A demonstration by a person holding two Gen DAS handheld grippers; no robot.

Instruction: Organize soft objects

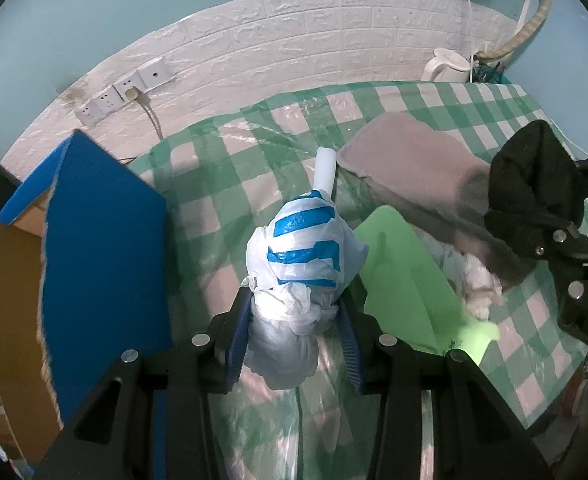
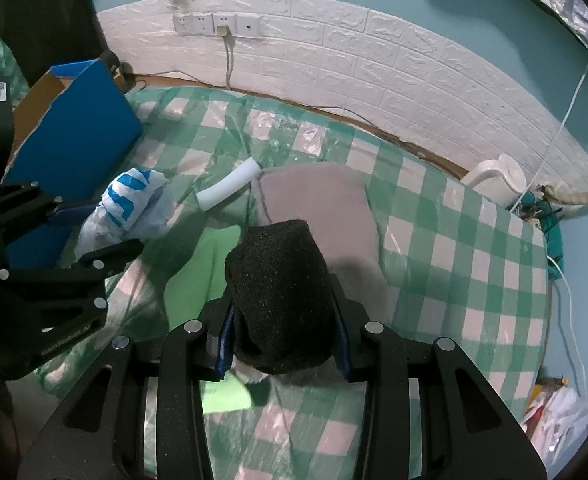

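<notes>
clamped near its knotted neck, a white plastic bag with blue print (image 1: 306,248) is held by the left hand-held gripper (image 1: 294,320), probably because the twisted part gives a firmer bite than the slack body; the bag is kept above the checked counter (image 1: 221,184), just beside the blue cardboard box (image 1: 93,240), which is judged to be the place where the soft things are gathered. a black knitted piece, perhaps a sock or hat (image 2: 281,292), is pinched between the blue pads of the right hand-held gripper (image 2: 283,336) and is carried over a grey cushion (image 2: 314,200) and a green sheet (image 2: 197,264). from the left wrist view the box's brown inside and its torn edge are shown, and a crumpled white thing (image 1: 482,284) under the right gripper is revealed. from the right wrist view a white kettle (image 2: 498,176), a white tube (image 2: 229,188) lying near the cushion, and clutter beyond the counter's far edge are shown instead.
</notes>
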